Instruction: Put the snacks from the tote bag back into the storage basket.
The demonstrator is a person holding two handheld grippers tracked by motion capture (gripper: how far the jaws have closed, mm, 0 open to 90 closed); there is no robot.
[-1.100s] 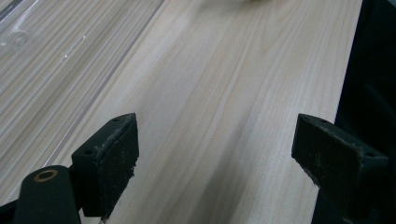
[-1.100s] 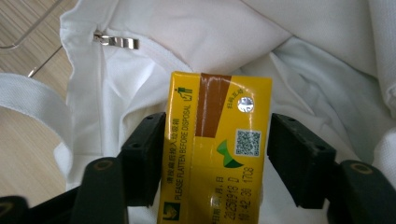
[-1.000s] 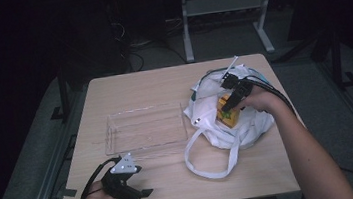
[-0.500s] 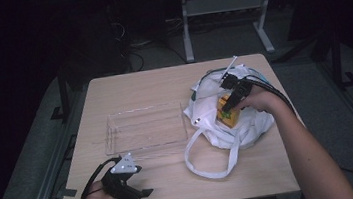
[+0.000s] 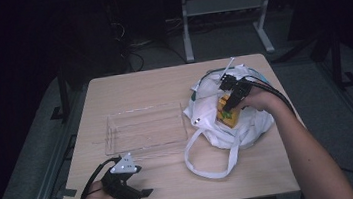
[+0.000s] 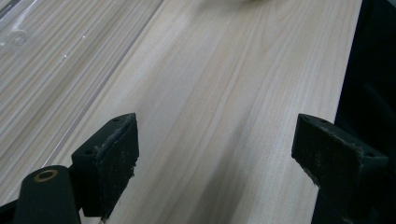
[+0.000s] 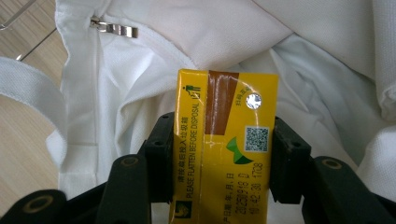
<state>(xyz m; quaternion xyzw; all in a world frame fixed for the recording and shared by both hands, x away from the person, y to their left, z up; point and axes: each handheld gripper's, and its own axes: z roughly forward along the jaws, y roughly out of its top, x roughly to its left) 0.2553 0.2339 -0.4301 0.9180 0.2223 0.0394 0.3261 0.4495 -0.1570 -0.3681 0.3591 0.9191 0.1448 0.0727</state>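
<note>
The right gripper [image 7: 219, 154] has just been closing its jaws on a yellow drink carton [image 7: 224, 140], and the pads now press its two sides, gripping it to lift it clear of the white tote bag [image 5: 227, 119] at the counter's right. A clear tray [image 5: 142, 128] lies left of the bag, likely awaiting the carton. At the near left, the left gripper [image 6: 215, 154] rests wide and empty above the counter [image 5: 152, 84], out of the way.

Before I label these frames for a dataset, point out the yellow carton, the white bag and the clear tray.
yellow carton [image 7: 224, 140]: right gripper view, its printed top face.
white bag [image 5: 248, 124]: high view, cloth beside the carton.
clear tray [image 5: 145, 128]: high view, its bare floor.
</note>
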